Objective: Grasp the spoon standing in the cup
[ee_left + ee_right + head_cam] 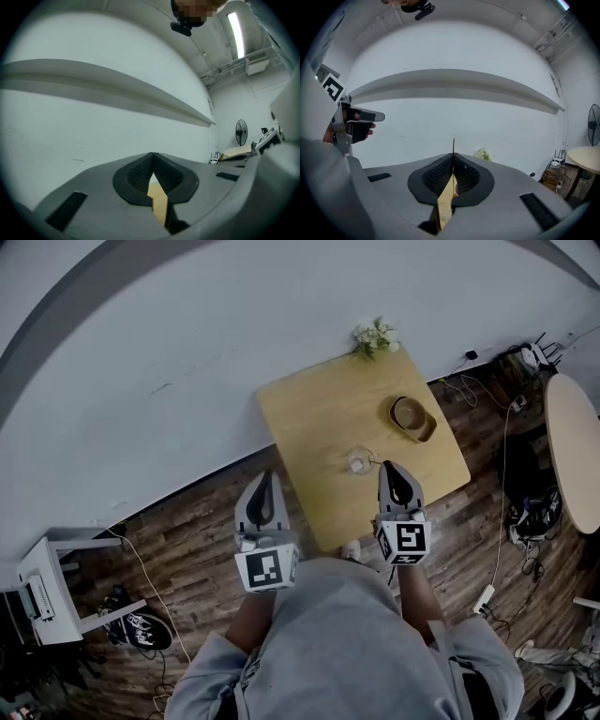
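A clear glass cup (359, 462) stands near the front of the small wooden table (319, 409). Just right of the cup and above the table's near edge, my right gripper (387, 468) has its jaws shut. In the right gripper view a thin dark stem, the spoon's handle (453, 145) seen edge-on, rises out of the seam between the closed jaws of my right gripper (453, 155). My left gripper (268, 476) hangs over the floor, left of the table. My left gripper (153, 154) is shut with nothing in it. The spoon's bowl end is hidden.
A wooden bowl (412, 418) sits on the table's right side and a small flower bunch (375, 337) at its far edge against the white wall. A round table (572, 456), cables and a power strip (484, 598) lie to the right; shoes (141, 629) are at the left.
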Action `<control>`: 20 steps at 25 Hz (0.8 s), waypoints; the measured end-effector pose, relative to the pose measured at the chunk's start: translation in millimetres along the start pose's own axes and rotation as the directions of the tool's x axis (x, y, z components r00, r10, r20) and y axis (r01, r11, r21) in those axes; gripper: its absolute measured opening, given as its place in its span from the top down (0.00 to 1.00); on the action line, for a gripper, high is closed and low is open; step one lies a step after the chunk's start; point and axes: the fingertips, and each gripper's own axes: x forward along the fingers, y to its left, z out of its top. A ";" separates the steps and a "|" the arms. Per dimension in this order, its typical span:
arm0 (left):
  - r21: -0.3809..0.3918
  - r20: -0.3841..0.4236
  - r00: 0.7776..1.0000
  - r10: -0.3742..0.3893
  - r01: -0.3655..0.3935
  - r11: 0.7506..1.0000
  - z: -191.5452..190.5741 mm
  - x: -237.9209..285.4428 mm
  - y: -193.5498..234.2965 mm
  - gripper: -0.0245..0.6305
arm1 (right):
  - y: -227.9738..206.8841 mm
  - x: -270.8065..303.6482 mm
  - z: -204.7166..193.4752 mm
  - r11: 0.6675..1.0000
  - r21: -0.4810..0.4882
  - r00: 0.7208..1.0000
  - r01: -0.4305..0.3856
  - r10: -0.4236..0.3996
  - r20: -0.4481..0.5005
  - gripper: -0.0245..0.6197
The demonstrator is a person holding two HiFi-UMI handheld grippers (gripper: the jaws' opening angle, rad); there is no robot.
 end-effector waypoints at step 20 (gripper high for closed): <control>0.017 0.004 0.983 -0.182 0.182 0.983 2.5 22.8 -35.5 0.96 | -14.8 -49.6 53.3 0.987 0.101 0.983 0.122 -0.135 0.128 0.96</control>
